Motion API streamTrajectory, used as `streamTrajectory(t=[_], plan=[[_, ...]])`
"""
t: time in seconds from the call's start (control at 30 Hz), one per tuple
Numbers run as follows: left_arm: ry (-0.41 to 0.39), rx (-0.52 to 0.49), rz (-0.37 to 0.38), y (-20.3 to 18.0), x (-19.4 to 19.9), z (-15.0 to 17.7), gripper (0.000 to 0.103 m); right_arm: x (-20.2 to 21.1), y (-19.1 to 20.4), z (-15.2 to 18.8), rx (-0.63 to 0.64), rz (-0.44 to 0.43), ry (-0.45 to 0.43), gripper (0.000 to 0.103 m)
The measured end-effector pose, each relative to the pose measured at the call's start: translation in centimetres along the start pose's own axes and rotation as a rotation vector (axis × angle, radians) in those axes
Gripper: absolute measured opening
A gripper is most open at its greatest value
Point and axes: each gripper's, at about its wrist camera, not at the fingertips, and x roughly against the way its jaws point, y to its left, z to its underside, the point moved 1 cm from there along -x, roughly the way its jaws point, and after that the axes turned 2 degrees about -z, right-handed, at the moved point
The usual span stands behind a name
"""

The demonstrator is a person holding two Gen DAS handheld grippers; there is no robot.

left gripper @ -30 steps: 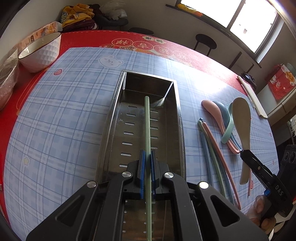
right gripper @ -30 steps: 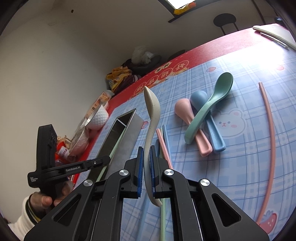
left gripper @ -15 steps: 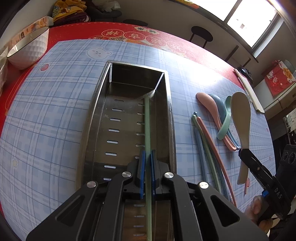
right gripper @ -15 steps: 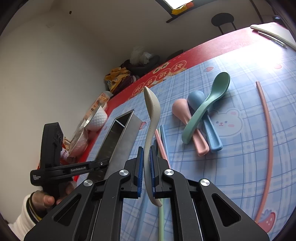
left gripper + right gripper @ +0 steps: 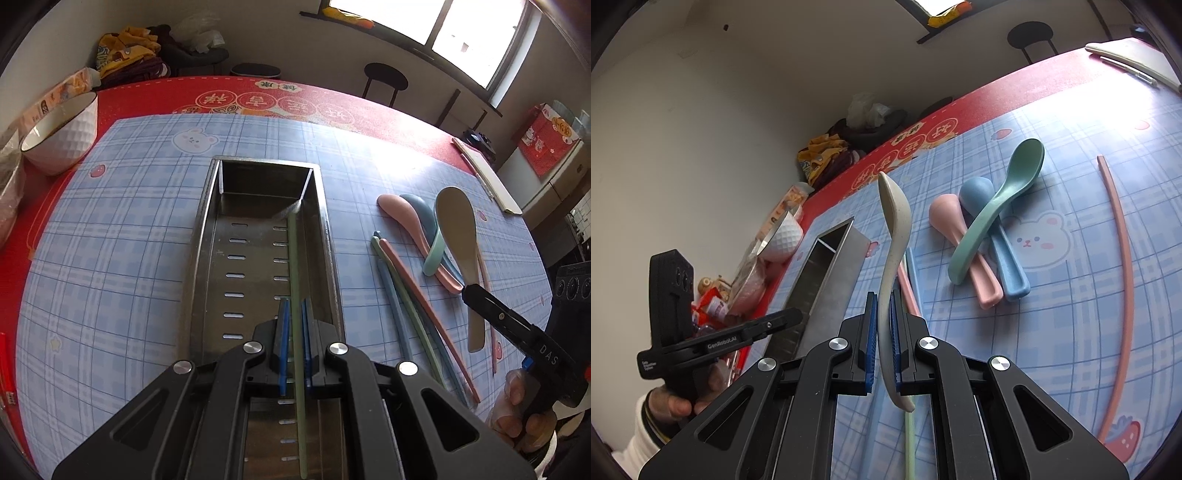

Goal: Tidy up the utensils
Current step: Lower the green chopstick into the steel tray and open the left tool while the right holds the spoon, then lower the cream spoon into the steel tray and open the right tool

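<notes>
Over the tray: the left gripper (image 5: 294,325) was clamped on a pale green chopstick (image 5: 295,258), its far tip inside the long perforated steel tray (image 5: 207,236).
Right gripper (image 5: 882,325): pinched tight on the handle of a beige plastic spoon (image 5: 892,236), bowl raised above the blue checked mat (image 5: 1071,295).
Loose on mat: pink, blue and green spoons (image 5: 993,221) in a pile, chopsticks (image 5: 410,302) beside the tray.

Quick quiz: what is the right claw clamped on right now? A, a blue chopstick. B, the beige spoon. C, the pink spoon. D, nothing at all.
B: the right claw is shut on the beige spoon, whose handle runs between its blue pads, while the pink spoon lies on the table mat.
</notes>
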Motion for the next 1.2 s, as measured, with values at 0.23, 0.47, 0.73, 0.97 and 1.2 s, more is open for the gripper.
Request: streamTrajectory(t=[0.23,0.47,0.73,0.97,1.2], plan=[[-0.179,-0.087,-0.096,1.4,3.8,1.9,0.011,0.0,-0.1,-0.2,-0.018,-0.018,-0.002,0.007],[-0.319,-0.138,-0.169,4.7,4.8,4.4,0.033,-0.4,-0.2,-0.2,-0.059,-0.006,0.014,0.007],[-0.411,-0.161,-0.169,6.8,5.1,5.8,0.086,-1.8,1.5,0.2,-0.137,0.013,0.05,0.007],[-0.451,-0.083,-0.079,8.8,5.7,6.1,0.097,-4.2,5.0,-0.1,-0.147,0.018,0.091,0.007],[-0.464,-0.002,-0.054,10.4,6.0,6.1,0.097,-7.9,8.8,-0.5,-0.114,0.057,0.148,0.007]])
